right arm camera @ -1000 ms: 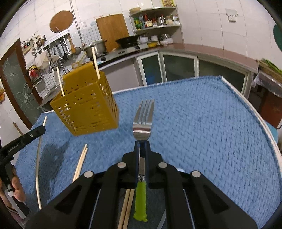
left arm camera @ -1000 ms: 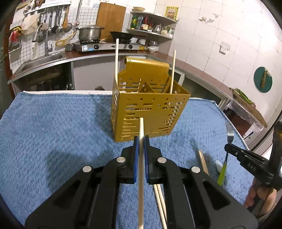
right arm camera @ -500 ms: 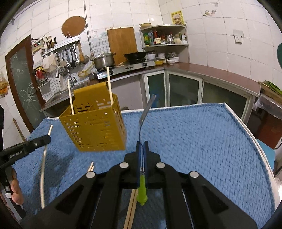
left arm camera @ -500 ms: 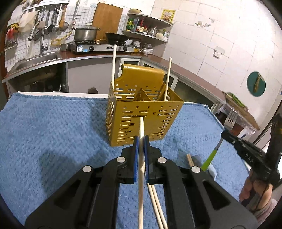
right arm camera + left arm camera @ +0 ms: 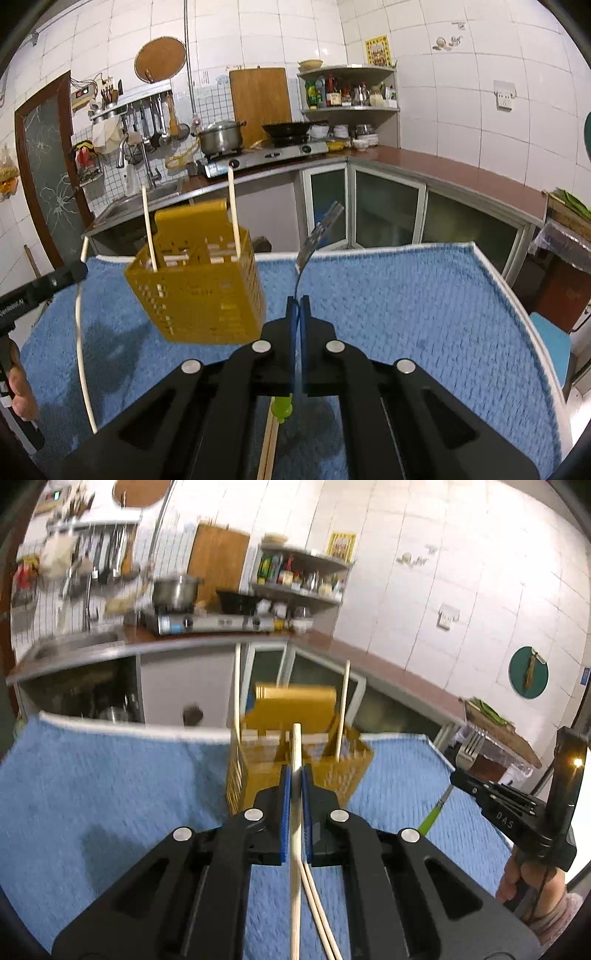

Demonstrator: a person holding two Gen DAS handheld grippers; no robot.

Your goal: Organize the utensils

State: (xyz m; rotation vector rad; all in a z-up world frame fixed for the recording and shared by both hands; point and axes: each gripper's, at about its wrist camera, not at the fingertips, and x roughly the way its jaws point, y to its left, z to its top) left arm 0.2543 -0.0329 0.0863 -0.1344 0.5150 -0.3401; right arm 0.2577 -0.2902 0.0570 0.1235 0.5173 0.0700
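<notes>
Currently both grippers are fully closed on utensils above the worktop (image 5: 424,295), which is covered by a blue towel.

Left gripper (image 5: 294,775): clamped on a single chopstick (image 5: 295,867) near mid-length. The stick runs from 6 o'clock to 12 o'clock in the left wrist view, its tip in line with the yellow caddy (image 5: 332,771) directly ahead.

Right gripper (image 5: 297,306): clamped on a fork (image 5: 317,236) at the neck, where the metal meets the green handle. The handle end hangs below the jaws at 6 o'clock; the tines point toward 12 o'clock, turned edge-on. The caddy sits at 10 o'clock from this gripper.

The caddy already holds two upright chopsticks, one toward each end. A loose pair (image 5: 319,915) lies on the towel below the left gripper.

Handling notes, as judgement:
- Chopstick: light, stiff, smooth and round. It can pivot or slide between flat pads; a mid-length grip limits swing. Lower it tip-first into a compartment.
- Fork: heavier at the metal head, rigid, smooth. A grip at the neck, near the balance point, resists rotation. The plastic handle is probably less slippery than the steel.
- Caddy: light perforated plastic, likely to tip or shift if a utensil strikes its rim.
</notes>
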